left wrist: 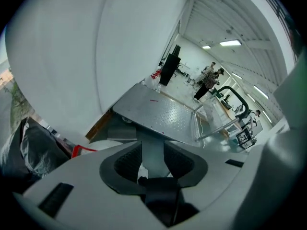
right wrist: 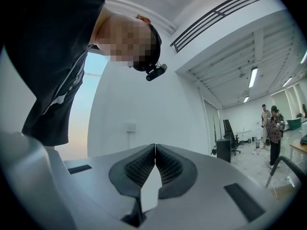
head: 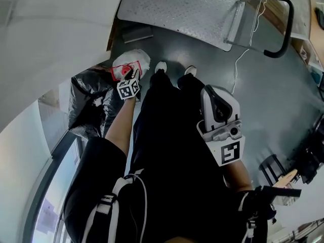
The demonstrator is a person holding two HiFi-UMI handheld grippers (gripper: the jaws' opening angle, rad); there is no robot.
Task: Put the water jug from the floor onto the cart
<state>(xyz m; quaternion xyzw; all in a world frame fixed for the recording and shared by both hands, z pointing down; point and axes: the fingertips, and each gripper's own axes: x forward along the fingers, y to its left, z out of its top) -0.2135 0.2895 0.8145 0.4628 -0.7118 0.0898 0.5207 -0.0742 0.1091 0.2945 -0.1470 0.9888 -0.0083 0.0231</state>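
The white water jug (head: 137,59) with a red cap and label stands on the grey floor, left of my white shoes. My left gripper (head: 125,76) reaches down to its top. In the left gripper view the jaws (left wrist: 153,150) stand open with only floor between them, and the jug's (left wrist: 104,141) white shoulder and red label lie just left of them. The cart's (head: 177,9) diamond-plate deck lies beyond, its black handle (head: 286,24) at the right. My right gripper (head: 215,97) hangs by my right leg, shut and empty, and in its own view (right wrist: 155,150) it faces a white wall.
A black rubbish bag (head: 88,100) sits against the curved white wall left of the jug. A white cable (head: 243,59) runs over the floor near the cart handle. Equipment (head: 304,161) crowds the right edge. People (left wrist: 208,78) stand far off in the room.
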